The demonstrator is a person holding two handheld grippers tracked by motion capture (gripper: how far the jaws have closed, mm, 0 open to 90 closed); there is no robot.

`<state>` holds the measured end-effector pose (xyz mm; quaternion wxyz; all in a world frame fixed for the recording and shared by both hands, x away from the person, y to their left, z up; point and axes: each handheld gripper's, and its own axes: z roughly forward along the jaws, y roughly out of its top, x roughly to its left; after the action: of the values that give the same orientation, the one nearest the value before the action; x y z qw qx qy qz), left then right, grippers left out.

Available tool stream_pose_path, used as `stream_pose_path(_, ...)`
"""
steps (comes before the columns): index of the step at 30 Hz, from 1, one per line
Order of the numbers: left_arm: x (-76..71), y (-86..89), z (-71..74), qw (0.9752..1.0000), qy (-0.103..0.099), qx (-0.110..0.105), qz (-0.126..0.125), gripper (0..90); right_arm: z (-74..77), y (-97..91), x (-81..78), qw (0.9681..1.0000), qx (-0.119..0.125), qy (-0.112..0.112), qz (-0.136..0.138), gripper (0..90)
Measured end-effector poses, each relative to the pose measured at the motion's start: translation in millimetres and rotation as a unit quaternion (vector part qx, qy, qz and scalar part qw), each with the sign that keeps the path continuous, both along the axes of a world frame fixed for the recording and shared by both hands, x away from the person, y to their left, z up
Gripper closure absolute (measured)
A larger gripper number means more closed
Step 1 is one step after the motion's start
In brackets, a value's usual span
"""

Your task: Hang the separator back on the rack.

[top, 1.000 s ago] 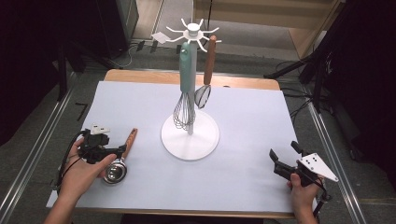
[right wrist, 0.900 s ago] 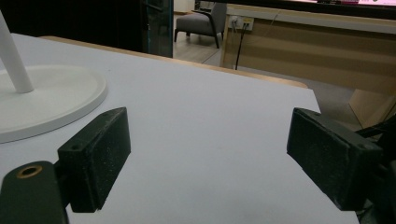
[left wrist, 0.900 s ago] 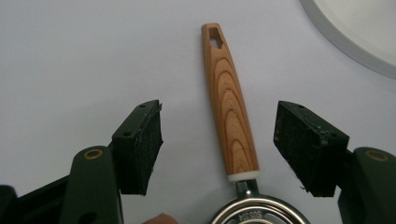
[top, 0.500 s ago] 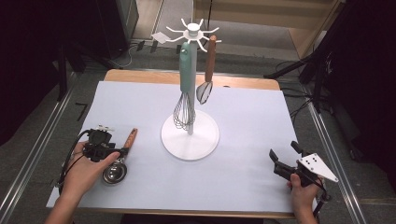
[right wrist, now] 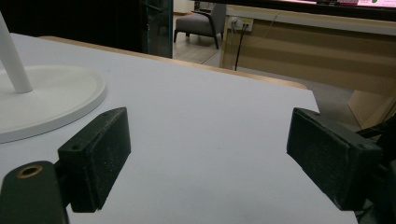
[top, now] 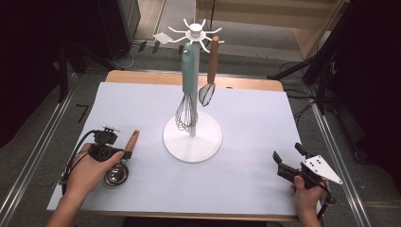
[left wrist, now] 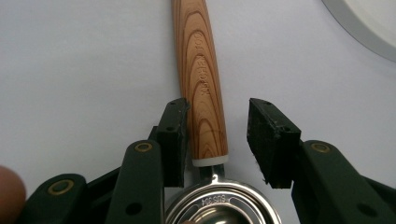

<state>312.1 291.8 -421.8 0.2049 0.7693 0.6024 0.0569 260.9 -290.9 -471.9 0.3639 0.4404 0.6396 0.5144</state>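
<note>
A small steel scoop with a wooden handle lies flat at the table's left front. My left gripper straddles that handle just above the steel bowl. Its jaws have just been closing. One pad touches the wood while the other pad still stands a gap away. My right gripper rests open near the front right edge, nothing between its pads.
A white utensil stand rises mid-table; its base lies left of the right gripper. A teal-handled whisk and a brown-handled strainer hang from its hooks. Bare white table stretches between the stand and the right gripper.
The left gripper's jaws have narrowed around the wooden handle, and the hand has crept slightly toward it. The right hand has stayed put.
</note>
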Motion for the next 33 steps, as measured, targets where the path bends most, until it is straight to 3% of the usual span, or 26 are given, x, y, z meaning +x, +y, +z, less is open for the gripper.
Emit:
stream_pose_path(14,14.1,-5.8,-0.4,0.9989,0.025,0.04,0.005,62.8,0.0,-0.2,0.2,1.0,-0.002,0.0,0.0,14.3)
stream_pose_path(28,19.3,-12.0,-4.8,0.998,0.031,0.054,0.014,67.1,-0.1,0.1,0.1,1.0,-0.002,0.0,0.001,14.3)
stream_pose_path(33,19.4,-14.3,-6.6,0.9977,0.03,0.061,0.004,67.5,-0.1,0.1,0.3,1.0,-0.003,0.001,-0.001,14.3)
